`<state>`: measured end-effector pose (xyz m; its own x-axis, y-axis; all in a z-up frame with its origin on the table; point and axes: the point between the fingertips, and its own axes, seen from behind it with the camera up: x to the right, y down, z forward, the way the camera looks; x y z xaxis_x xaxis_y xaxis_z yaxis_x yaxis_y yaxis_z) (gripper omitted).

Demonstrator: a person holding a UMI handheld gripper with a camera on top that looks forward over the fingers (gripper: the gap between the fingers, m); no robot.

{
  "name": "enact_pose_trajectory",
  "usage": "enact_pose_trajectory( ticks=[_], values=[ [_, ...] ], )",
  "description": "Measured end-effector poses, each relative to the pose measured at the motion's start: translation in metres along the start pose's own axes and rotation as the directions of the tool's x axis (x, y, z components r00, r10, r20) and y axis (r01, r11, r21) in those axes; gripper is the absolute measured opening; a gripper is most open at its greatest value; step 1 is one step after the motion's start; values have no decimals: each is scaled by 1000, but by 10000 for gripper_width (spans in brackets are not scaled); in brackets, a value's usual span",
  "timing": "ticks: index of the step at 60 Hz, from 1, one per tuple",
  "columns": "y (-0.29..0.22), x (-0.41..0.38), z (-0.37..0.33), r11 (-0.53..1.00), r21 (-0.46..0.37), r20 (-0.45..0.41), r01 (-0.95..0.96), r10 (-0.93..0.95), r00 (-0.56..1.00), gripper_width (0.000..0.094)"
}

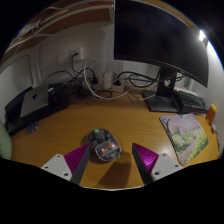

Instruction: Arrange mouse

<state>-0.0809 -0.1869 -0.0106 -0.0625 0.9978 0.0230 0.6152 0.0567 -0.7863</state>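
Observation:
A small grey mouse with a red glow on its body lies on the wooden desk, just ahead of my fingers and nearer the left one. My gripper is open, its magenta pads spread wide with bare desk and shadow between them. The mouse touches neither finger. A patterned mouse mat lies off to the right, well apart from the mouse.
A large dark monitor on a stand rises at the back right, a keyboard beside it. Cables and a power strip run along the wall. A dark laptop-like device sits at the left. An orange object stands by the mat.

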Motion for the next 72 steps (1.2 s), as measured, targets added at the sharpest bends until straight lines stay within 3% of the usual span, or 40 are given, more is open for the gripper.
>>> enact_pose_trajectory(
  ticks=[22, 23, 28, 36, 40, 50, 57, 66, 72],
  values=[
    [-21, 10, 35, 1000, -17, 9, -19, 20, 1000, 841],
    [-21, 9, 36, 1000, -17, 13, -17, 17, 1000, 820],
    [-21, 3, 35, 1000, -23, 23, 7, -7, 1000, 451],
    [-21, -6, 32, 999, -52, 69, 13, -9, 998, 371],
    [-32, 1, 24, 999, -52, 73, 1, 3, 997, 353],
    [-104, 51, -19, 998, 49, 86, -48, 44, 995, 351],
    [-133, 137, -28, 994, 97, 3, -58, 58, 998, 351],
    [-110, 249, -11, 993, 80, -104, -89, 97, 990, 350],
    [-78, 298, 10, 995, 44, -127, -92, 97, 987, 350]
  ],
)
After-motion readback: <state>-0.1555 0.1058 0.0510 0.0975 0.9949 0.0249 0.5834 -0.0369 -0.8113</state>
